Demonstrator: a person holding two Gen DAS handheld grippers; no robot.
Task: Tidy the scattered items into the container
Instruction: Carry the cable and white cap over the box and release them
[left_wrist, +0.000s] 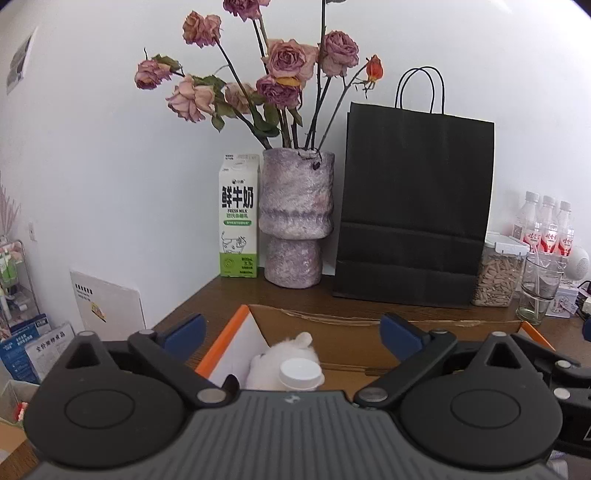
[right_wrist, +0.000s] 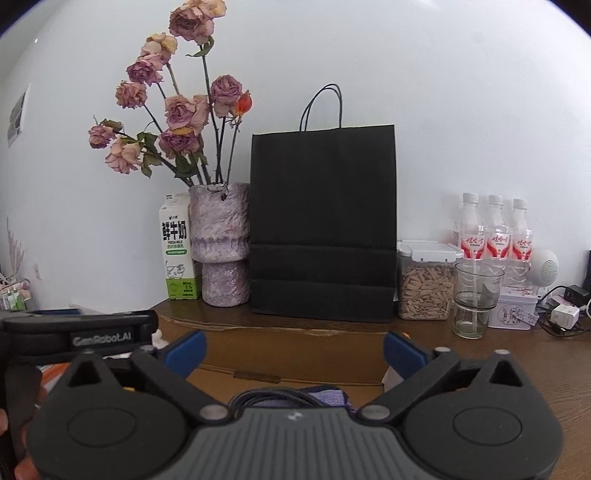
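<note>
The table (right_wrist: 517, 373) carries the box (left_wrist: 362, 325), open at the top. My left gripper (left_wrist: 291, 332) hovers over the box's left end, jaws spread wide, nothing between them. My right gripper (right_wrist: 293, 350) is likewise fully spread and empty above the box. Inside the box lie a white plush toy (left_wrist: 291, 350) and, touching it, a white-capped bottle (left_wrist: 300, 374).
</note>
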